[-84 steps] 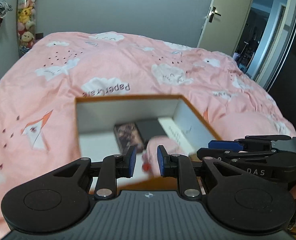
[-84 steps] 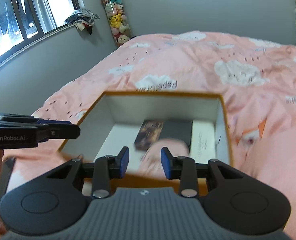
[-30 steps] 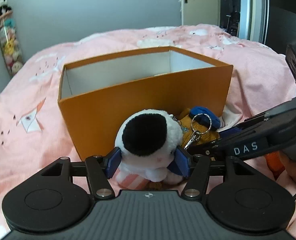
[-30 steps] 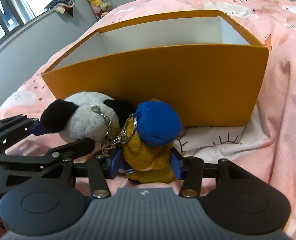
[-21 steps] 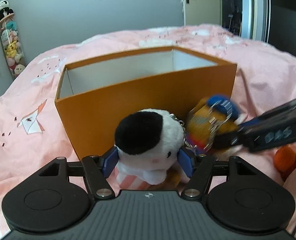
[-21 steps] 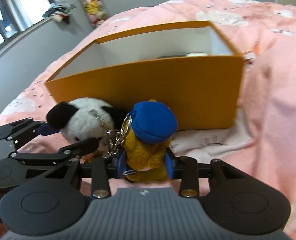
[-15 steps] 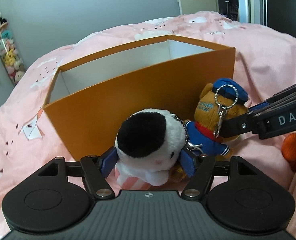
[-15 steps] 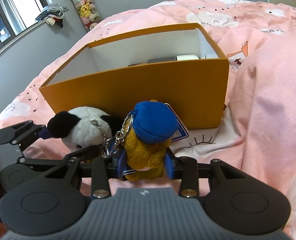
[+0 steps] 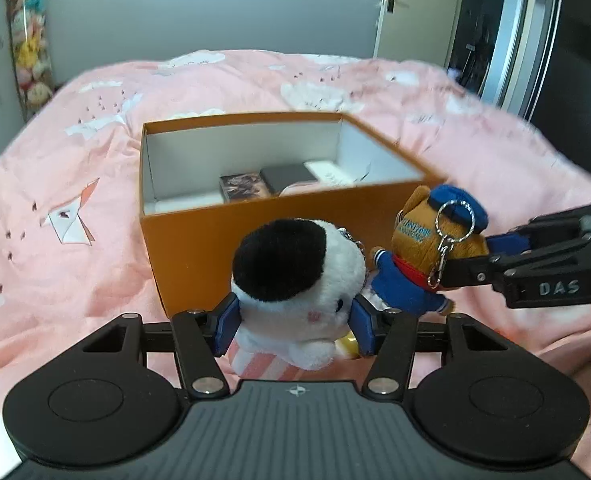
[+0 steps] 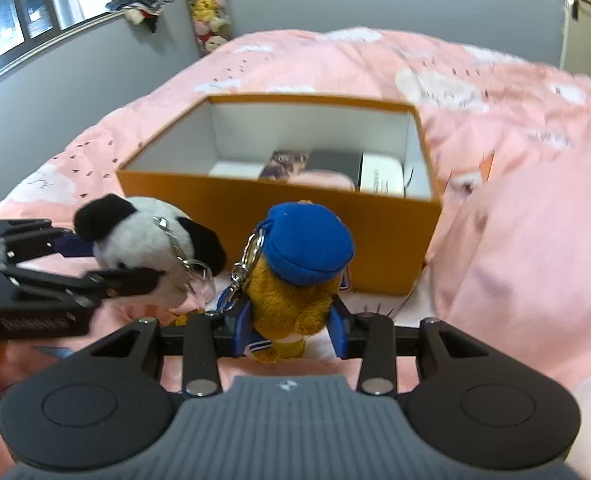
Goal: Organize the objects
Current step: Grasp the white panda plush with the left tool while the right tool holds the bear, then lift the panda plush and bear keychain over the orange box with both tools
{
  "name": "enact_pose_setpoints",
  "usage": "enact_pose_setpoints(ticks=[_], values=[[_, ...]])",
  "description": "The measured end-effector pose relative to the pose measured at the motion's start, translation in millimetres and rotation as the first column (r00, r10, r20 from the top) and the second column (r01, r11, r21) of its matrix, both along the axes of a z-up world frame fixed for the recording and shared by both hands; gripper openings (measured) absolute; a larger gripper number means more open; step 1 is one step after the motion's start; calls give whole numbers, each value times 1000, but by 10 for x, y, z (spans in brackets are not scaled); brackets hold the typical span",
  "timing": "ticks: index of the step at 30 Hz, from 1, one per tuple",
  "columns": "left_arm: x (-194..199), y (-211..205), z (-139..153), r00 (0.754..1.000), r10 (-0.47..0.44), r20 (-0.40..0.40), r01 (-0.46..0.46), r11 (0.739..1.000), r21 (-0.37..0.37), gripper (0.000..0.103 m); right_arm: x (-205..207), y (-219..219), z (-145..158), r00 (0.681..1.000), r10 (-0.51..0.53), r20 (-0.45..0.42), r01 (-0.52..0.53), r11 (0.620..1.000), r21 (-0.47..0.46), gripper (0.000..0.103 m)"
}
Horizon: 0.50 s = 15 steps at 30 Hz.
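Sitting between left tool [image 9: 293, 329] pads: panda plush [image 9: 297, 280].

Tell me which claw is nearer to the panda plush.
Left. The left claw is closing its jaws around the panda plush; the right claw is beside it, gripping the bear keychain.

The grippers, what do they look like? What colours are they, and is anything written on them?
Both grippers are black. The left gripper has two thin black fingers with blue pads, silver screws, two round discs and a ridged grey middle bearing a small emblem. The right gripper looks the same. Seen from the side, it shows white letters "DAS".
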<state>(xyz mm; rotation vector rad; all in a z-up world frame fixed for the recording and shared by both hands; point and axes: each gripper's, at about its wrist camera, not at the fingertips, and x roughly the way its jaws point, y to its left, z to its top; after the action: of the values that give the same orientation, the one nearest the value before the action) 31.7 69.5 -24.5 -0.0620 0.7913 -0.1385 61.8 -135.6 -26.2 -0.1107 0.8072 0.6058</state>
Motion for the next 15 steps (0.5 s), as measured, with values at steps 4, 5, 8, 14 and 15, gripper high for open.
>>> enact_pose_setpoints(ticks=[4,5,8,14,15], values=[[31,157,169,989,-31,-146,-3,974,-229,66,-26,-140,230,995,88,-56,-91,994,-54,41],[62,161,158,984,-50,-169,3,963,-269,66,-35,-162,247,992,102,-70,-107,991,-75,41],[250,107,-37,964,-75,-254,-14,942,-334,66,-44,-178,188,989,119,-87,-132,978,-163,42],[524,129,-476,942,-11,-334,-113,930,-350,66,192,-123,-213,986,82,-142,-98,989,-112,42],[545,153,-503,942,-1,-335,-125,927,-354,66,241,-111,-264,987,72,-145,-86,992,-94,42]])
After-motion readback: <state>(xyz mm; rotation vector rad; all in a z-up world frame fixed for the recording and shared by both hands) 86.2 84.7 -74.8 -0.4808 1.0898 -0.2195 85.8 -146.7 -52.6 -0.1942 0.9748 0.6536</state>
